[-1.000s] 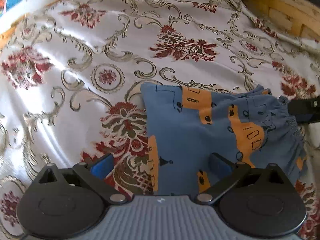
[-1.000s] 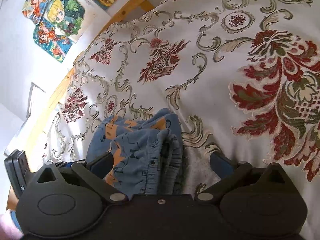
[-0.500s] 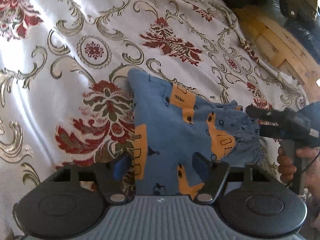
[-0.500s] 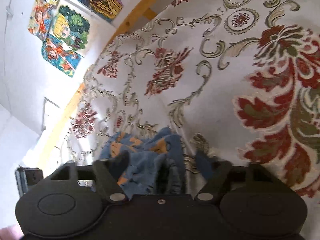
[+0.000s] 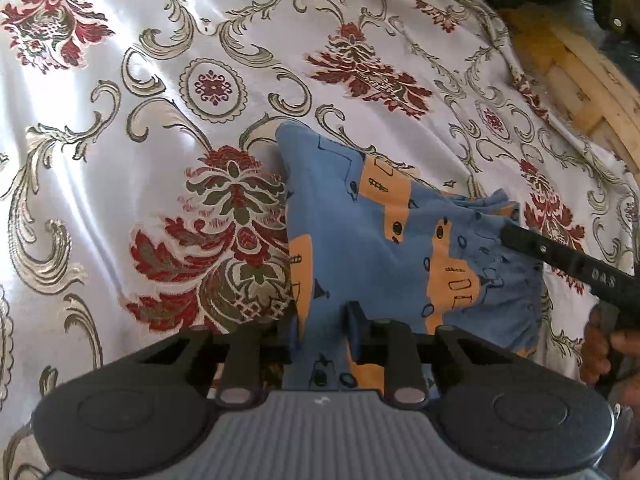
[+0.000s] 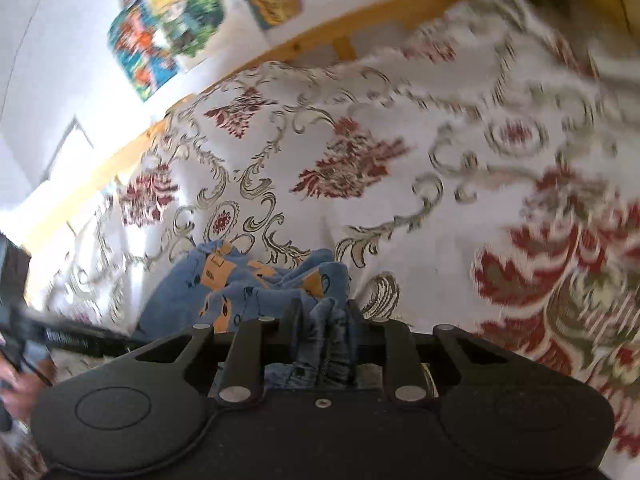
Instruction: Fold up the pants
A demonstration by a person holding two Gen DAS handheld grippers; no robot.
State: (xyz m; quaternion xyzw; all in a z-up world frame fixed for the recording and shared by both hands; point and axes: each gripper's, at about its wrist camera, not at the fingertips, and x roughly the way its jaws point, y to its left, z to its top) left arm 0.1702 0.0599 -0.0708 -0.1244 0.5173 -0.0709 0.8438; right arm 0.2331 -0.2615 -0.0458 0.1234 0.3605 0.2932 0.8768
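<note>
A bed (image 5: 120,128) fills both views, covered by a pale shiny bedspread (image 6: 400,200) woven with dark red flowers and grey-gold scrolls. A light wooden frame (image 6: 312,40) runs along its far edge in the right wrist view, and wooden slats (image 5: 592,80) show at the upper right of the left wrist view. Behind the frame is a white wall (image 6: 48,60) with bright pictures (image 6: 160,28) on it; they are blurred.

The pants (image 5: 380,240) lie on the bedspread, small, blue, printed with orange blocks and dark outlines. They are bunched into a rough folded shape, with the gathered waistband (image 5: 524,296) at the right side of the left wrist view.

The left gripper (image 5: 322,332) has its fingers drawn together on a strip of the blue cloth at the near edge of the pants. The right gripper (image 6: 322,320) likewise has its fingers pinched on a crumpled wad of the waistband; from the left wrist camera it appears as a black bar (image 5: 568,264) reaching onto the pants from the right, with a hand (image 5: 600,352) partly visible below it. In the right wrist view a hand (image 6: 16,376) shows at the left edge.
</note>
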